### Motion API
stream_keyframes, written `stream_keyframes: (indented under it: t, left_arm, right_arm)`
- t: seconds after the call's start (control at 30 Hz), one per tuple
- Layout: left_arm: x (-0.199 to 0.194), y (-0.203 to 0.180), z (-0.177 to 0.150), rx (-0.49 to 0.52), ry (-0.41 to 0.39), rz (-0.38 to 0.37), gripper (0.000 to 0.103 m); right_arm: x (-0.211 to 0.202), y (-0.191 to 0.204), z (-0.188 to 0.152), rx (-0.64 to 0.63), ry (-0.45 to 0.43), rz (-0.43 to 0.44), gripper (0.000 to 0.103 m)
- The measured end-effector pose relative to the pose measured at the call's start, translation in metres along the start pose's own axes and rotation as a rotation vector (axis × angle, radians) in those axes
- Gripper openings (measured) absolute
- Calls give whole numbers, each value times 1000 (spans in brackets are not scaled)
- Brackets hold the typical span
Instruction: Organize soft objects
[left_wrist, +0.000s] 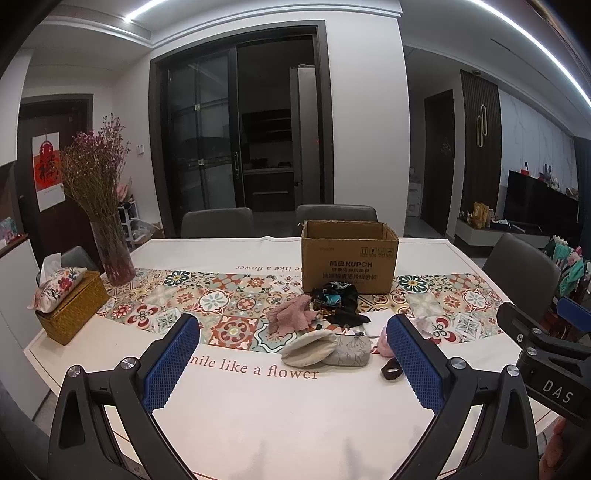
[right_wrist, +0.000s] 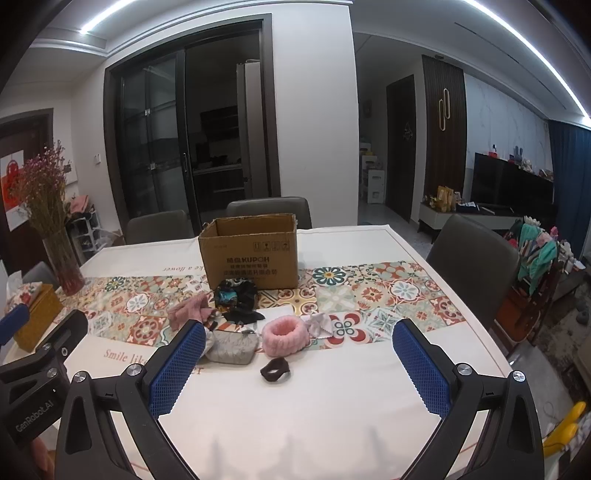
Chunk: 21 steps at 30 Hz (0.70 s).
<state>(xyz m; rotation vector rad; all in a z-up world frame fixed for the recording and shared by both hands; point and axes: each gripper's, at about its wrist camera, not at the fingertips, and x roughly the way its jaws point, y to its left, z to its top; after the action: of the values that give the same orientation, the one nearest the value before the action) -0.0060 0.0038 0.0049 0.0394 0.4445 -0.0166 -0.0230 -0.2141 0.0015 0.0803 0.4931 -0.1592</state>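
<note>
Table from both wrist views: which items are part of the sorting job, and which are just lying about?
Job items:
pink headband
grey pouch
dark band
pink cloth
black scarf bundle
cardboard box

Just there:
vase of dried flowers
tissue box
chairs

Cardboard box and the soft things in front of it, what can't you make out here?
- Inside of the cardboard box: both views, front wall hides it.
- Pink headband: left wrist view, mostly behind the left gripper finger.
- Beige pouch: right wrist view, hidden behind the right gripper finger.
- Small print on the box: too small to read.
</note>
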Motion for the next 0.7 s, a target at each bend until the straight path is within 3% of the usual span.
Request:
stream_keyframes:
  t: [0.7]
  left_arm:
    - [3, 3, 1, -8, 14, -10, 103]
  right_arm:
    - [1, 2, 1, -6, 3, -2, 102]
